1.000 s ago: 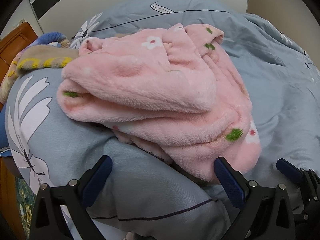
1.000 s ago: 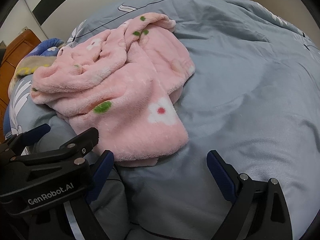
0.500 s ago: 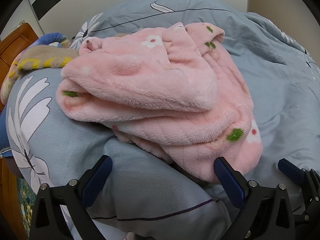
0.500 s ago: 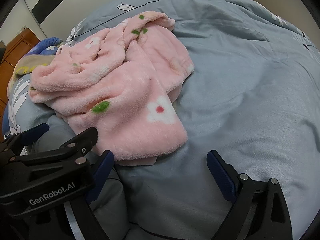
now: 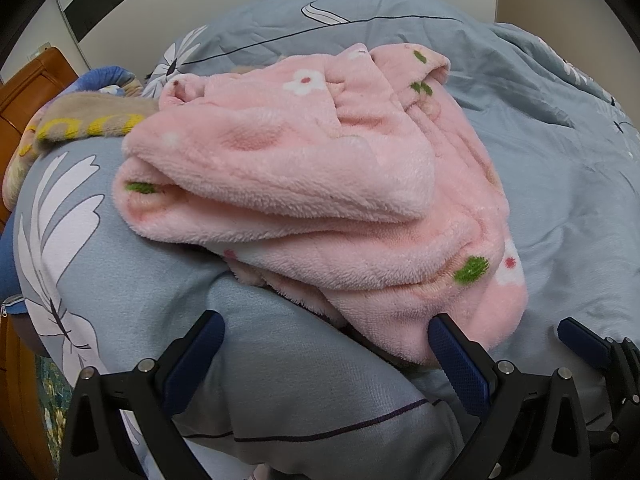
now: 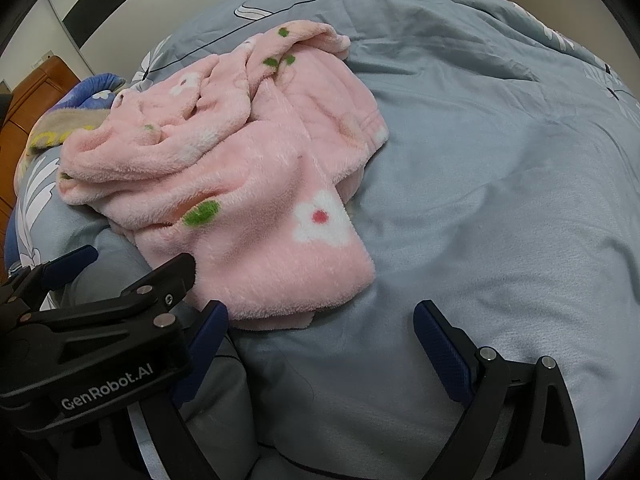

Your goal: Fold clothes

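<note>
Our left tongs (image 5: pixel 326 350) are matte black plastic frames, each arm a ribbed triangular strut ending in a dark blue textured pad. Round silver screw heads sit at the joints of both arms. Our right tongs (image 6: pixel 320 338) are built the same way: black struts, blue pads, silver screws. In the right wrist view the side of the left tongs' body carries white lettering reading "GenRobot.AI". No cables, sleeves or skin show in either view.

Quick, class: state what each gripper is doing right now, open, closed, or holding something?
Left gripper: open, holding nothing, just short of the pink fleece garment.
Right gripper: open, holding nothing, over the grey-blue duvet.
</note>
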Available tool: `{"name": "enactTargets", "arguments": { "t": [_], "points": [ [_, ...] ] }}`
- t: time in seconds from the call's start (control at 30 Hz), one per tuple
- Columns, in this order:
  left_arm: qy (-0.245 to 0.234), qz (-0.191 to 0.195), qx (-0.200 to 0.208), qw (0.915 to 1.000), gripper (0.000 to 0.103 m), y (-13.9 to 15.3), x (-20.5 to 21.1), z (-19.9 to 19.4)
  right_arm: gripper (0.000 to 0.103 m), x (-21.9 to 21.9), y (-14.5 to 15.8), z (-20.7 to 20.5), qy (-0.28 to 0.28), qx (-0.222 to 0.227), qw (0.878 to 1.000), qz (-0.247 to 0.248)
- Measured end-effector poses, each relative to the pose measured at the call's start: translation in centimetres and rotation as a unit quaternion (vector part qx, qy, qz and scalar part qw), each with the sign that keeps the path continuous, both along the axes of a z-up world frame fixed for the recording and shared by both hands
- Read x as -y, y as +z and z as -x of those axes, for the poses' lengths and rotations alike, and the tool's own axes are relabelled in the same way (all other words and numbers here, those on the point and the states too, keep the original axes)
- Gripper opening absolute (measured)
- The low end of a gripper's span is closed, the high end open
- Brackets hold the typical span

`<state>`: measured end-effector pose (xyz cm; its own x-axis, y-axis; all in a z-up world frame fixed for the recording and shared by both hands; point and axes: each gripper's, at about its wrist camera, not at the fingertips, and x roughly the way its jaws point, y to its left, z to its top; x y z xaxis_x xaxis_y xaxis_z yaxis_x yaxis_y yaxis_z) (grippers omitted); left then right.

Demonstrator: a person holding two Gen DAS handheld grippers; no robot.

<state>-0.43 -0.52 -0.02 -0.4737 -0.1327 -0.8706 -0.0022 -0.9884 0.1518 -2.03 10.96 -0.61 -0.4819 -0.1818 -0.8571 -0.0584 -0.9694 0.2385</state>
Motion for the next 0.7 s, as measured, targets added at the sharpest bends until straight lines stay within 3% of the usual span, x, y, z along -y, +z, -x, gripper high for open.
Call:
{"name": "enactTargets", "arguments": {
  "t": [0.7],
  "points": [
    [-0.013, 0.009, 0.008, 0.9998, 0.103, 0.65, -0.23, -0.17, 0.095, 0.03, 0.32, -0.77, 0.003, -0.012, 1.0, -0.004]
  ]
}}
